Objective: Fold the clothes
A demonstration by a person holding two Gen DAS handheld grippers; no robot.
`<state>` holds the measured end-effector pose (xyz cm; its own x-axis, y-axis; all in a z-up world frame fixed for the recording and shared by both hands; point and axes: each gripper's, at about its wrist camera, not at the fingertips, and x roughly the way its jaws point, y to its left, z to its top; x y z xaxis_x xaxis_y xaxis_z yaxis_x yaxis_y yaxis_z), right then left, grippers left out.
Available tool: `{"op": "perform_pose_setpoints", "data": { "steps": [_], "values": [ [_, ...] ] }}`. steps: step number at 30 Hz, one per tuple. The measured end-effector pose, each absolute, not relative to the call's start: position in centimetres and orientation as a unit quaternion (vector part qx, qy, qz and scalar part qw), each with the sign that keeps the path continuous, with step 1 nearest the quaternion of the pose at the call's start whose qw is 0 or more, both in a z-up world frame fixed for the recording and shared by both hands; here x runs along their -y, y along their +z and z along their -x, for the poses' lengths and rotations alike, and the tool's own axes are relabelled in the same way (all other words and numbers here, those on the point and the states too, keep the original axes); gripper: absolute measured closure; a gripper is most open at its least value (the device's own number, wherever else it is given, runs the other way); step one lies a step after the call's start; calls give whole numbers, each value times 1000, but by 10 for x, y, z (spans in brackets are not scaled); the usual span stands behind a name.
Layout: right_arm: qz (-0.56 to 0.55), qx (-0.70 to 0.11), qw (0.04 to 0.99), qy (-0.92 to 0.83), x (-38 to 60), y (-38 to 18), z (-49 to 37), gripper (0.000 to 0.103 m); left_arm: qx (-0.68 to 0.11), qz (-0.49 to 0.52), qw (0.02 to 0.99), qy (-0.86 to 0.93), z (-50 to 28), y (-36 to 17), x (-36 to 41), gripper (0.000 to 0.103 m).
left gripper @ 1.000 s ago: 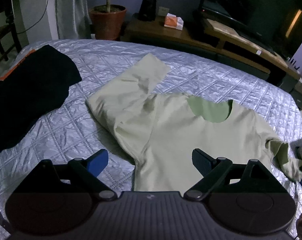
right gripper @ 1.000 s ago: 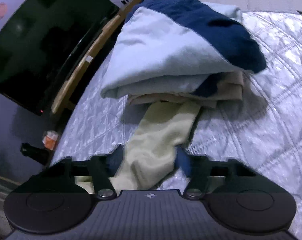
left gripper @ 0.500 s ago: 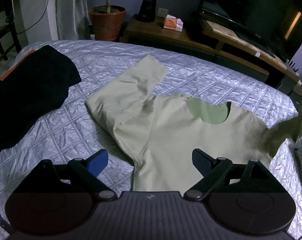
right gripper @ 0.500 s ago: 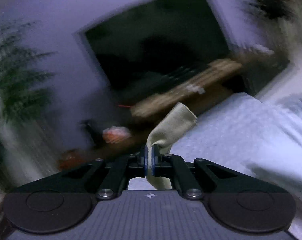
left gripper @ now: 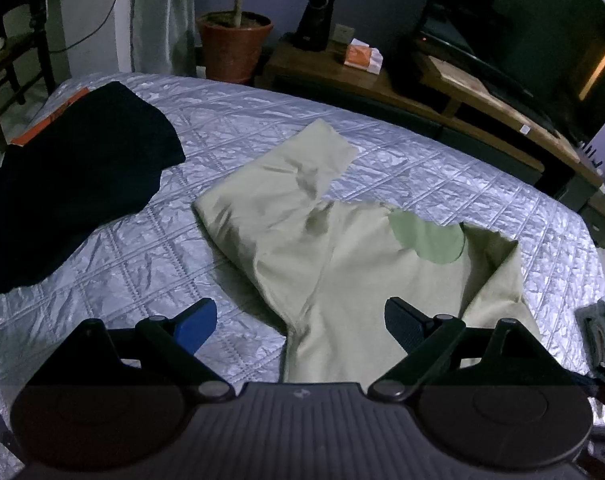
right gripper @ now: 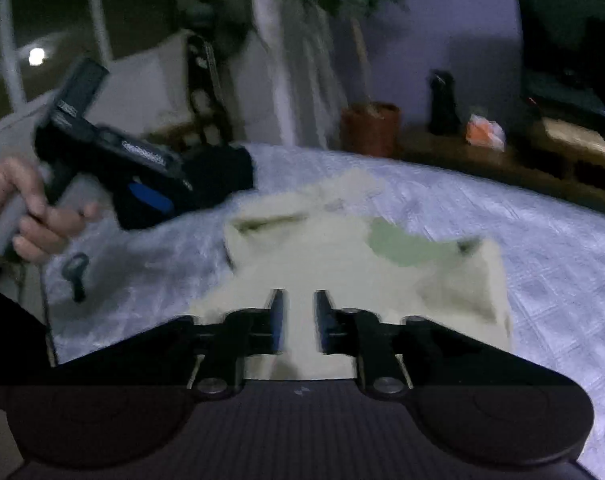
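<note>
The pale yellow-green cotton T-shirt [left gripper: 342, 280] lies across the middle of the silver quilted bed [left gripper: 442, 168], neck opening toward the upper right of the left wrist frame. Its right-hand sleeve [left gripper: 498, 276] is folded in over the body, forming a straight edge; its left-hand sleeve [left gripper: 286, 176] is spread out toward the upper centre, so that side looks unfolded.

Your right tool [right gripper: 298, 320], at the lower centre of its blurred frame, has just been opening: its fingers stand apart with nothing between them, only shirt fabric visible beyond. That fits letting the folded sleeve drop flat.

Your left tool [left gripper: 298, 320] hovers with its fingers wide apart and empty, straddling the shirt's side seam at the lower centre, probably poised for the spread sleeve. In the right wrist view your left hand [right gripper: 18, 208] holds its handle at the left edge.

A black garment [left gripper: 70, 184] lies apart at the left, likely awaiting folding.
</note>
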<state>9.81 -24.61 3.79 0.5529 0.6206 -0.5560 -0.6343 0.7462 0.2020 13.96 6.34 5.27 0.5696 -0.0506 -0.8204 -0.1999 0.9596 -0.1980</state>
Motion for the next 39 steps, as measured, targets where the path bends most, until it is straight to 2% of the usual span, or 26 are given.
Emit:
{"op": "perform_pose_setpoints", "data": {
  "steps": [1, 3, 5, 6, 10, 13, 17, 18, 19, 20, 21, 27, 29, 30, 31, 32, 33, 38, 39],
  "values": [
    [-10, -304, 893, 332, 255, 36, -92, 39, -463, 137, 875, 42, -140, 52, -64, 14],
    [-58, -302, 911, 275, 277, 26, -84, 31, -467, 137, 873, 38, -141, 50, -63, 14],
    [-44, -343, 914, 210, 285, 11, -97, 33, -471, 131, 872, 34, -141, 48, -59, 14],
    [-18, -359, 917, 173, 286, 4, -104, 38, -472, 124, 872, 32, -141, 47, -56, 14],
    [-39, -339, 933, 114, 300, 7, -132, 43, -477, 104, 872, 28, -141, 43, -45, 14],
    [-48, -340, 932, 121, 302, 9, -164, 37, -480, 105, 870, 28, -145, 41, -42, 14],
    [12, -371, 916, 151, 285, -6, -197, 37, -482, 94, 871, 22, -146, 39, -33, 14],
    [23, -368, 918, 148, 282, -9, -201, 39, -482, 90, 871, 21, -147, 38, -31, 14],
    [28, -369, 918, 144, 280, -13, -207, 49, -483, 87, 871, 19, -147, 37, -29, 14],
    [26, -380, 915, 135, 280, -19, -217, 64, -484, 84, 871, 18, -147, 36, -27, 14],
    [21, -391, 912, 121, 281, -25, -227, 103, -486, 82, 870, 17, -147, 36, -25, 14],
    [-70, -397, 915, -11, 325, -37, -255, 101, -492, 70, 868, 12, -151, 32, -14, 14],
    [-91, -363, 926, 47, 319, -26, -241, 91, -492, 68, 868, 9, -152, 32, -11, 14],
    [-86, -351, 929, 80, 312, -22, -234, 79, -491, 68, 868, 7, -152, 32, -9, 14],
    [-62, -349, 929, 112, 302, -20, -227, 51, -491, 67, 868, 5, -152, 32, -7, 14],
    [-39, -347, 927, 133, 292, -20, -221, 38, -491, 65, 869, 4, -153, 31, -5, 14],
    [-19, -346, 928, 138, 285, -21, -217, 28, -493, 62, 868, 2, -153, 30, -2, 14],
    [-6, -348, 926, 143, 280, -28, -220, 43, -500, 51, 865, -1, -154, 25, 5, 14],
    [2, -351, 926, 141, 278, -30, -225, 64, -499, 52, 865, -2, -154, 26, 5, 14]
  ]
}}
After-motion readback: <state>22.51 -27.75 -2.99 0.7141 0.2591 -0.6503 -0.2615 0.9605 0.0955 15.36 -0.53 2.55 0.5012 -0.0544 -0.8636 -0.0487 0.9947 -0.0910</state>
